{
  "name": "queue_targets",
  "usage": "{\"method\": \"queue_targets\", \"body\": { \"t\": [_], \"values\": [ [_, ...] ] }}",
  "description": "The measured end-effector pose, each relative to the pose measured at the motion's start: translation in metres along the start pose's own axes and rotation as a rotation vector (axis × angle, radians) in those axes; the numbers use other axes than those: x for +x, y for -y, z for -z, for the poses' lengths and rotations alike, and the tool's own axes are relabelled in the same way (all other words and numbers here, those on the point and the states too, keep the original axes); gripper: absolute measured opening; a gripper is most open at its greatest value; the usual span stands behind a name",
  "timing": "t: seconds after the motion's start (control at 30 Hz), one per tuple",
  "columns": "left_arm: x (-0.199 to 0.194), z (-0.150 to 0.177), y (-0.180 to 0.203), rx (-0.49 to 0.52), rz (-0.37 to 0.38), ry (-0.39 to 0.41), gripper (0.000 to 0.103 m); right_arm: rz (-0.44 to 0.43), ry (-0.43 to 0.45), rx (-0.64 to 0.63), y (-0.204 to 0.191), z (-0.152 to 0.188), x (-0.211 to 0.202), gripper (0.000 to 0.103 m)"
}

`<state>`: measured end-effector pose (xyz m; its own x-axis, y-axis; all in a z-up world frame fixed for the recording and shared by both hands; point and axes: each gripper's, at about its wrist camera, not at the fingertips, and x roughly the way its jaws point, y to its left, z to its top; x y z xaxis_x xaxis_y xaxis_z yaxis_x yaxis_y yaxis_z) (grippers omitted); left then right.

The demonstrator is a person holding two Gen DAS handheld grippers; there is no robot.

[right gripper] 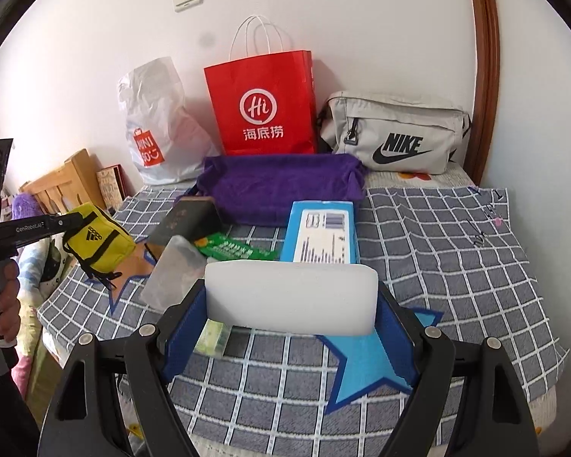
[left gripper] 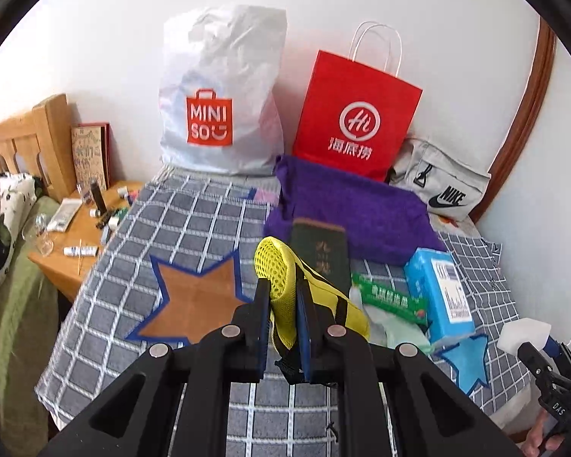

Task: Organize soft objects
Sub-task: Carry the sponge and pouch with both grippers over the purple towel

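My left gripper [left gripper: 281, 297] clamps the yellow pouch [left gripper: 285, 285], my right gripper [right gripper: 291, 304] the white sponge [right gripper: 291, 299]; neither is placed, and the purple towel [right gripper: 281, 186] waits on the far bed

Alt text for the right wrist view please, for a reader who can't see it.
The right gripper holds a white foam block between its blue-padded fingers above a grey checked blanket with a blue star patch. At left, the left gripper grips a yellow pouch. A purple towel and red bag lie behind.
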<state>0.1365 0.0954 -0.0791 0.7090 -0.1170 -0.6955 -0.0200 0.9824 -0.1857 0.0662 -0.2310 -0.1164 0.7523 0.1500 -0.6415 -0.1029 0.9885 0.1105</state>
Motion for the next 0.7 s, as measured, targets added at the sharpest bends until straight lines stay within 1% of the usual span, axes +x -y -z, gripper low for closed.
{"method": "queue_targets", "body": {
  "t": [0.27,0.4,0.53,0.67,0.7],
  "values": [
    [0.016,-0.033,0.006,0.003,0.004,0.019,0.013,0.015,0.014,0.001,0.009,-0.027,0.025,0.082],
    [0.033,-0.049,0.015,0.019,0.013,0.009,0.013,0.019,0.023,0.007,0.015,-0.045,0.041,0.082],
    [0.054,-0.067,0.025,0.031,0.012,-0.005,0.013,-0.002,0.03,0.023,0.02,-0.062,0.058,0.082],
    [0.073,-0.083,0.035,0.042,0.028,-0.008,0.013,-0.009,0.04,0.023,0.022,-0.083,0.076,0.082],
    [0.077,-0.087,0.037,0.046,0.034,-0.005,0.013,-0.01,0.063,0.019,0.022,-0.089,0.081,0.082]
  ]
}}
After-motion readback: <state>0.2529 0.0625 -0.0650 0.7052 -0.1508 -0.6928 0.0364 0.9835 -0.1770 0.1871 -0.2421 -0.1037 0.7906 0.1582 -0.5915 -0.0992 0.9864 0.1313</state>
